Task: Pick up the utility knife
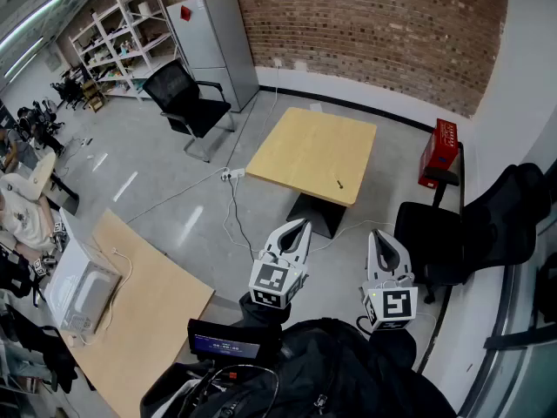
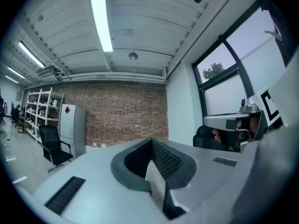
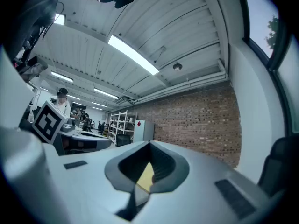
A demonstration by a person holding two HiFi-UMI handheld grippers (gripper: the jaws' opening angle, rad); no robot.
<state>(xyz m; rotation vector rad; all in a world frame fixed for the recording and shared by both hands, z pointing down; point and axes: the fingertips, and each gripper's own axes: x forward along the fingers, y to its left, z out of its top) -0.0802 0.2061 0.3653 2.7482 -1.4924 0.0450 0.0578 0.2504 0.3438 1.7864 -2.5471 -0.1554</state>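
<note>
A small dark object, the utility knife (image 1: 339, 183), lies near the front right edge of a square light-wood table (image 1: 305, 146) across the floor. Both grippers are held up well short of that table, pointing toward it. My left gripper (image 1: 305, 225) has its jaws together with nothing between them. My right gripper (image 1: 376, 236) beside it is likewise shut and empty. In the left gripper view the left gripper (image 2: 151, 141) points at the brick wall. Through the notch of the right gripper (image 3: 149, 144) a patch of the table's wood shows. The knife is not visible in either gripper view.
A black office chair (image 1: 187, 103), a grey cabinet (image 1: 213, 46) and shelves (image 1: 122, 42) stand at the back left. A power strip (image 1: 232, 174) with cables lies on the floor. Another black chair (image 1: 461, 233) and a red box (image 1: 444, 146) are right. A wooden desk (image 1: 148, 320) is near left.
</note>
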